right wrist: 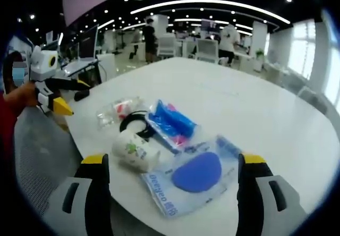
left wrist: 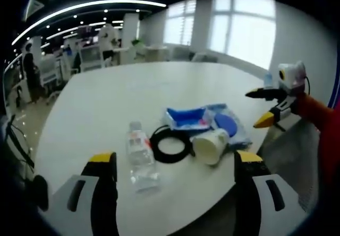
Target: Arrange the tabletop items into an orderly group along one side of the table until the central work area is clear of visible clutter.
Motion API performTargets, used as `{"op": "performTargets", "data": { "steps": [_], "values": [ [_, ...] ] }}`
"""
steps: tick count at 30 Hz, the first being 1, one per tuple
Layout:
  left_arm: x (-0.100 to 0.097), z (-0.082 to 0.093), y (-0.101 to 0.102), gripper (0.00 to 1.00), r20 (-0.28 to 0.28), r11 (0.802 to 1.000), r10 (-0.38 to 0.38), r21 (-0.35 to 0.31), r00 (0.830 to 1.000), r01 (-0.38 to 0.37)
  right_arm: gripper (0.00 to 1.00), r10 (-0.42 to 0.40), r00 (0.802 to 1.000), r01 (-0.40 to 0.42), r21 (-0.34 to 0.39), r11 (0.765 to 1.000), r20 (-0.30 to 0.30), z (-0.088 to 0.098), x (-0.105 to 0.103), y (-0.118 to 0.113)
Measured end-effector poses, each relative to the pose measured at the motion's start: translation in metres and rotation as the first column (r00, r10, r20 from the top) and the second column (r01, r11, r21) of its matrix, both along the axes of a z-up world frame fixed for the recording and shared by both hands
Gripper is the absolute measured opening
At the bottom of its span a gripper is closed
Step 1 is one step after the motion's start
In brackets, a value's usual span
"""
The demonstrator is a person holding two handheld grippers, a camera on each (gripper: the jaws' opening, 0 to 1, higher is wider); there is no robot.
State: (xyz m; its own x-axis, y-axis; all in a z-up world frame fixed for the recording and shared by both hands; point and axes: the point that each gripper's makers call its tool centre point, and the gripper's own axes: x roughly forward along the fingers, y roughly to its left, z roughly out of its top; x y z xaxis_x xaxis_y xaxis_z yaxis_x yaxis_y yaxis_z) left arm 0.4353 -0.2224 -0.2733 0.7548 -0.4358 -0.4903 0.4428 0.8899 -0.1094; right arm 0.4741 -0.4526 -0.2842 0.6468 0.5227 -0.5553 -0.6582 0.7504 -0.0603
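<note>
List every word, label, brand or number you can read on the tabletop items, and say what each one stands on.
Clear packet with the blue disc: blue print along its near edge, too blurred to spell out.
Paper cup: a green mark, no letters legible.
Plastic bottle: red and white label, text too small to read.
Blue and pink packet: no readable text.
Nothing can be quoted with confidence.

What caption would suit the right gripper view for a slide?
Open right gripper facing a paper cup, blue-disc packet, blue pouch, black ring and bottle on a white table.
</note>
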Motion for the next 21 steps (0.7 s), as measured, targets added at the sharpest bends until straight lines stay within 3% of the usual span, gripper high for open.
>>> {"op": "performTargets", "data": {
  "steps": [21],
  "values": [
    [-0.0009,-0.0040,0.0019,0.86,-0.017,1.000,0.002,0.029,1.000,-0.002,0.99,-0.005,1.000,0.005,0.009,1.000,0.000,0.0013,0.0009,-0.0009]
  ]
}}
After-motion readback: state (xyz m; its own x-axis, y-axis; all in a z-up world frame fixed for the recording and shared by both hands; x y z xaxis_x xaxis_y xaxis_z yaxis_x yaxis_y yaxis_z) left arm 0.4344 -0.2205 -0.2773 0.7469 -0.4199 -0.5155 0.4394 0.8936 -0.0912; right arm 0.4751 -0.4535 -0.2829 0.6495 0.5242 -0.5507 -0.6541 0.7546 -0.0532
